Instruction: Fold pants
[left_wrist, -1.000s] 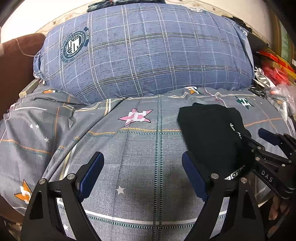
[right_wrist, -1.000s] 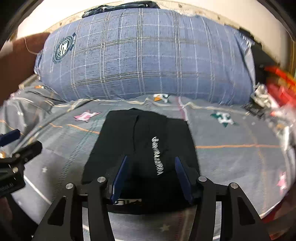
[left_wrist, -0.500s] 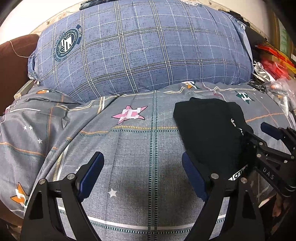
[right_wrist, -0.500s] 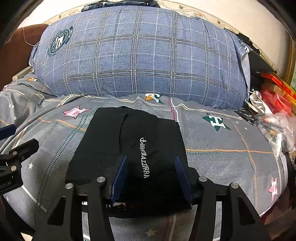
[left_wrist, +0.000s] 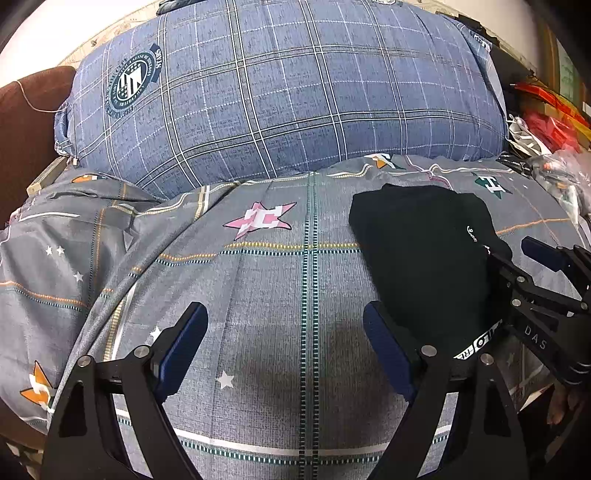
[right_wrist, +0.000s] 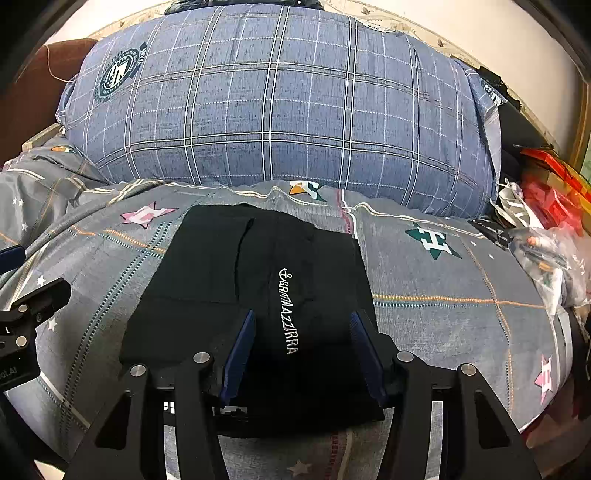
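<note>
The black pants (right_wrist: 258, 291) lie folded into a compact rectangle on the grey patterned bedsheet (right_wrist: 443, 288), white lettering facing up. My right gripper (right_wrist: 301, 325) is open just above their near part, a finger on each side of the lettering, holding nothing. In the left wrist view the pants (left_wrist: 424, 258) lie at the right, with a white-lettered waistband at their near edge. My left gripper (left_wrist: 284, 325) is open and empty over bare sheet, left of the pants. The right gripper (left_wrist: 546, 291) shows there at the right edge.
A large blue plaid pillow (right_wrist: 280, 107) fills the back of the bed. Red packaging and plastic bags (right_wrist: 546, 229) are piled at the right edge. A brown cushion (left_wrist: 26, 129) sits at far left. The sheet is rumpled at the left (left_wrist: 74, 236).
Both views have pulled back and lifted slightly from the pants, which now lie still. Both grippers stay open.
</note>
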